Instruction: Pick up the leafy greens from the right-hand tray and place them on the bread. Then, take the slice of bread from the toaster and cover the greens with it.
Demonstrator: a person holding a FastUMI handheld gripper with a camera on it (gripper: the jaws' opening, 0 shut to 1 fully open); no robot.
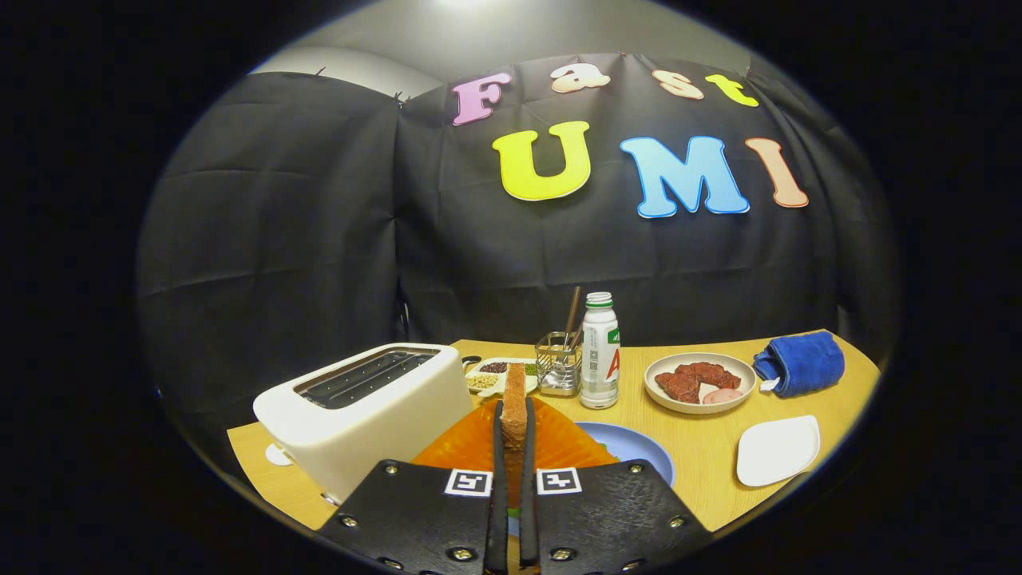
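Observation:
My gripper (513, 419) is shut on a slice of toasted bread (515, 390), which stands upright and edge-on between the two fingers. The white toaster (367, 399) sits just to the left of the fingers, its two slots showing dark. A blue plate (635, 451) lies under and to the right of the fingers, which hide most of it along with whatever lies on it. Further right is a white tray (778, 450) with a bare surface.
Beyond the fingers stand a white bottle (600, 351), a wire holder with utensils (558, 363) and a small dish of grains (495, 374). A plate of meat slices (700, 383) and a folded blue cloth (801, 363) lie at the back right of the wooden table (703, 471).

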